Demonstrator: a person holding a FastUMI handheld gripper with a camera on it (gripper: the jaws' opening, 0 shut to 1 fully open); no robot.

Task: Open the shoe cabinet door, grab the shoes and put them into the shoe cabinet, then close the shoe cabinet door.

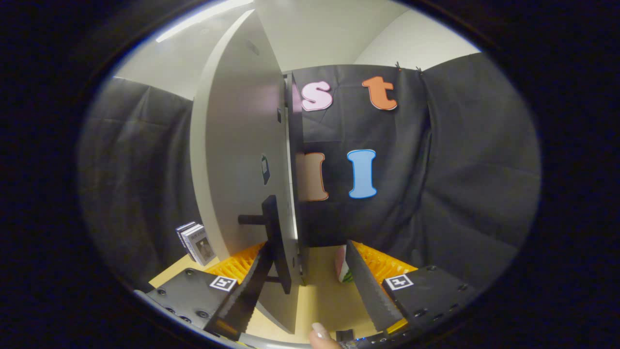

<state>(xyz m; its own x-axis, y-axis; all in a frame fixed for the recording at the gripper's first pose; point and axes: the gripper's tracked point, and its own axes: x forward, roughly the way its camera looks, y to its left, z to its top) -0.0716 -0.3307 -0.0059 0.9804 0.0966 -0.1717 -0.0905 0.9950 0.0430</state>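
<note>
Hand-held gripper (310,286) spread, pinching nothing — tall pale-grey cabinet door (242,160) edge-on, upright; its black vertical bar handle (277,242) just inside the left finger. Shoes unidentifiable.

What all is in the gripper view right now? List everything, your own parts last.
cabinet door: one, light grey, swung edge-on just ahead of the gripper fingers
door handle: one, black bar on a stub, on the door face, just ahead of the left finger
books: a small stack, grey-white covers, standing left of the door on the floor
floor: one, pale tan, under and beyond the fingers
orange slatted piece: orange, on the floor behind both fingers
small object: one, white with red and green, beyond the right finger; too hidden to identify
gripper: one, fingers open, apart from the handle
fingertip: one, the person's, at the gripper's base
</note>
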